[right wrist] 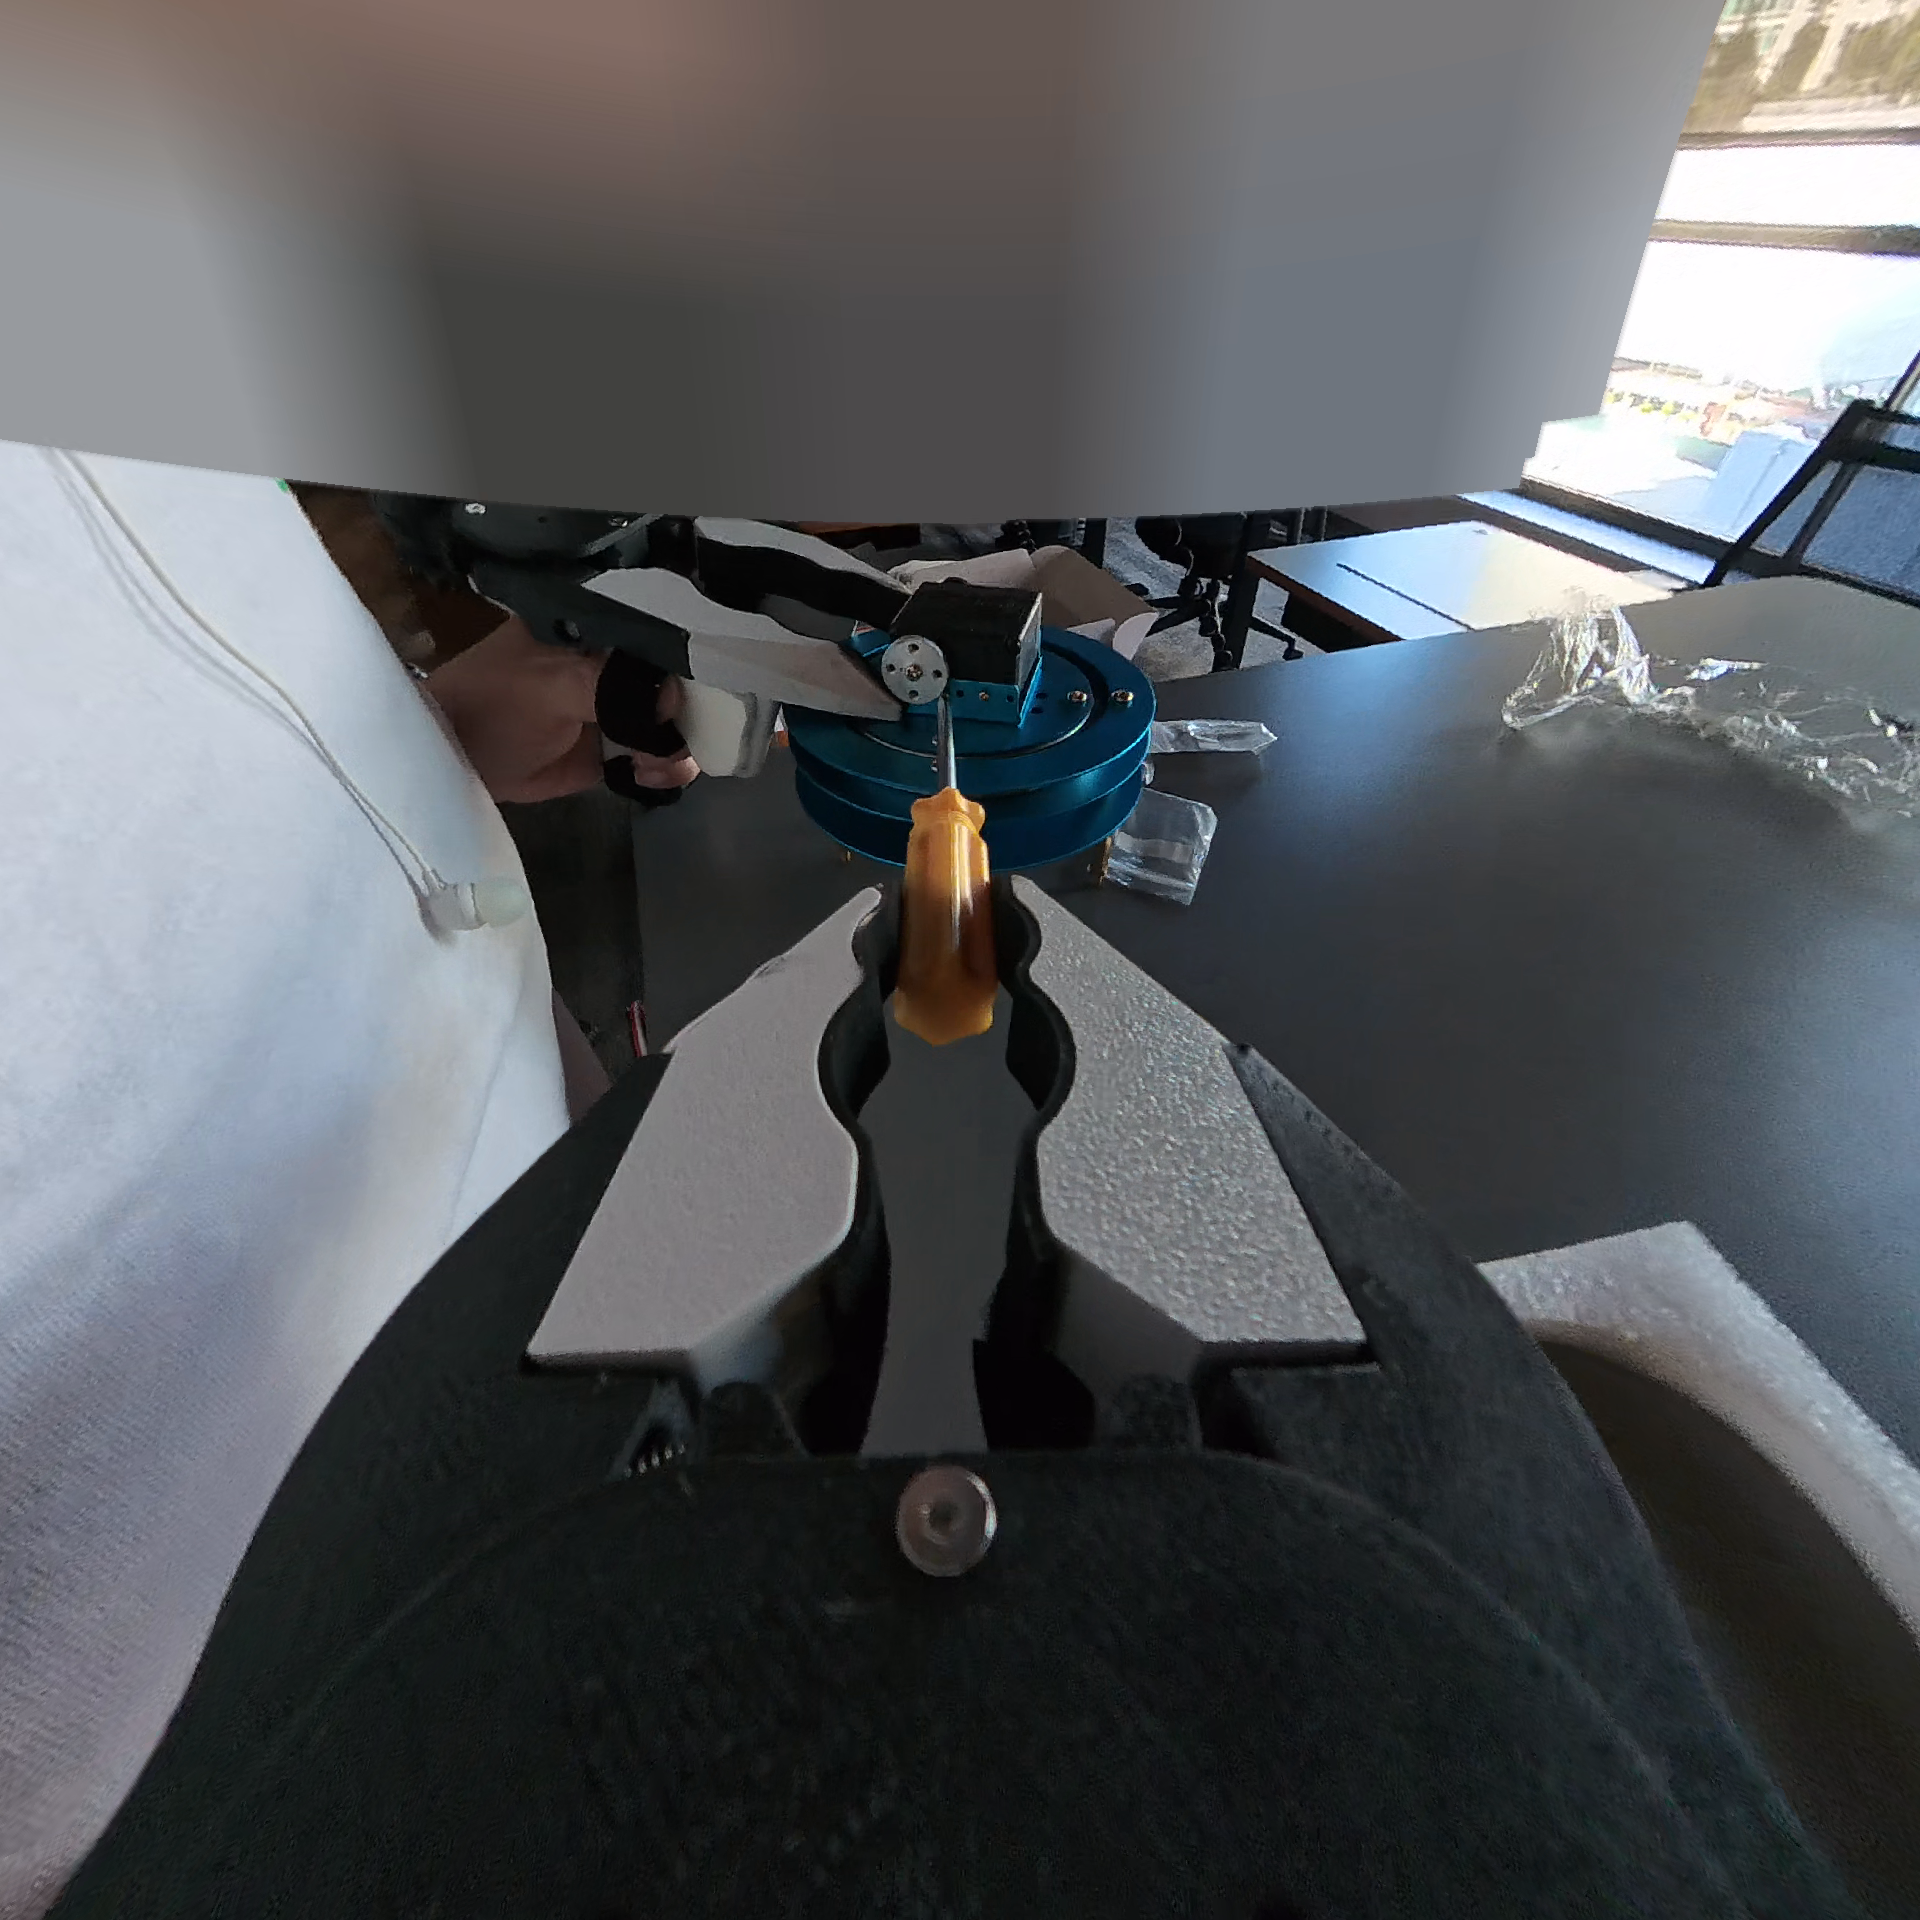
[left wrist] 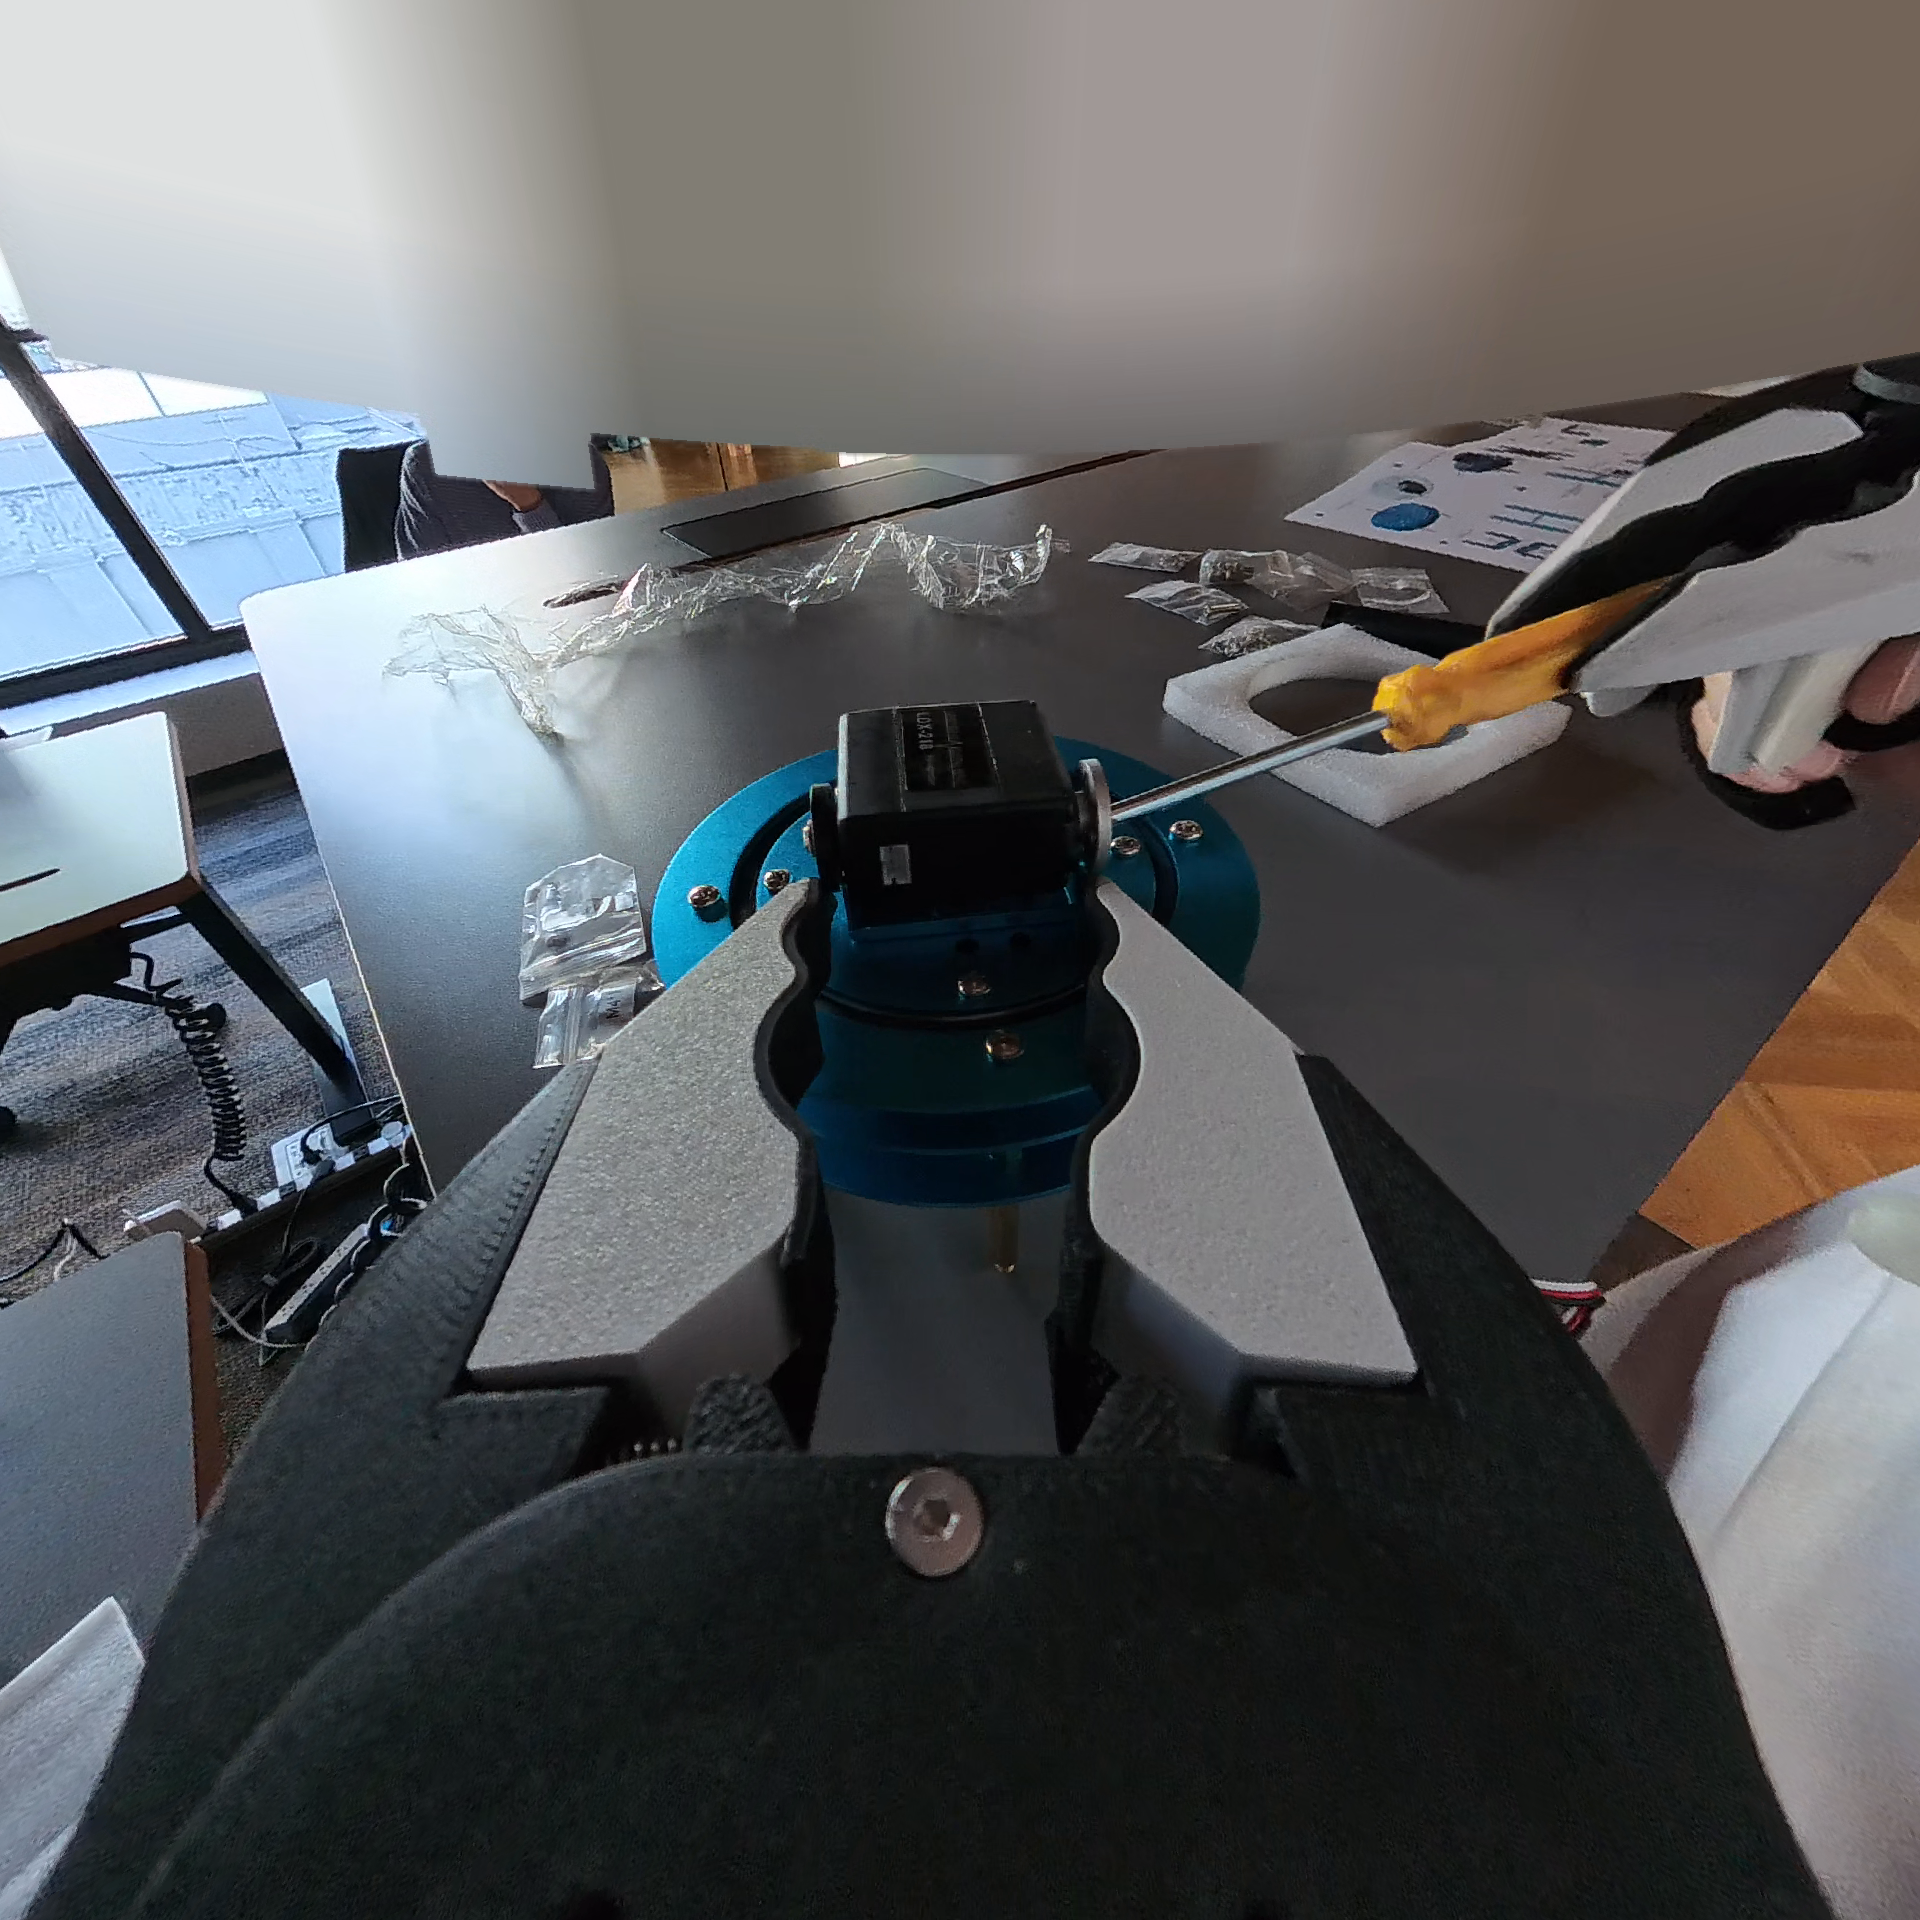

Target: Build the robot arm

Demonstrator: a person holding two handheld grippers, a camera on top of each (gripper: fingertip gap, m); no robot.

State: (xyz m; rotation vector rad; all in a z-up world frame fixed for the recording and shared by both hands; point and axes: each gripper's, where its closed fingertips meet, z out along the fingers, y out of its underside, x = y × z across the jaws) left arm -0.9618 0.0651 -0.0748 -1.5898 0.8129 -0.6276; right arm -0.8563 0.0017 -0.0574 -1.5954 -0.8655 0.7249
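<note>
A black servo (left wrist: pixel 951 805) sits in a blue bracket on a round blue metal base (left wrist: pixel 1195 914) on the dark table (left wrist: pixel 1507 987). My left gripper (left wrist: pixel 956 909) is shut on the blue bracket just below the servo, one finger on each side. My right gripper (right wrist: pixel 948 894) is shut on the handle of a yellow screwdriver (right wrist: pixel 940 925). The screwdriver's shaft reaches the silver horn disc (right wrist: pixel 914 670) on the servo's side. The right gripper (left wrist: pixel 1704 582) and screwdriver (left wrist: pixel 1475 681) also show in the left wrist view, coming in from the right. The left gripper (right wrist: pixel 831 665) shows in the right wrist view.
A white foam frame (left wrist: pixel 1371 790) lies right of the base. Crumpled clear plastic wrap (left wrist: pixel 727 592) lies behind it. Small bags of parts (left wrist: pixel 582 925) sit left of the base and more (left wrist: pixel 1268 582) at the back, by a printed sheet (left wrist: pixel 1475 488). A person's white garment (right wrist: pixel 208 935) is close by.
</note>
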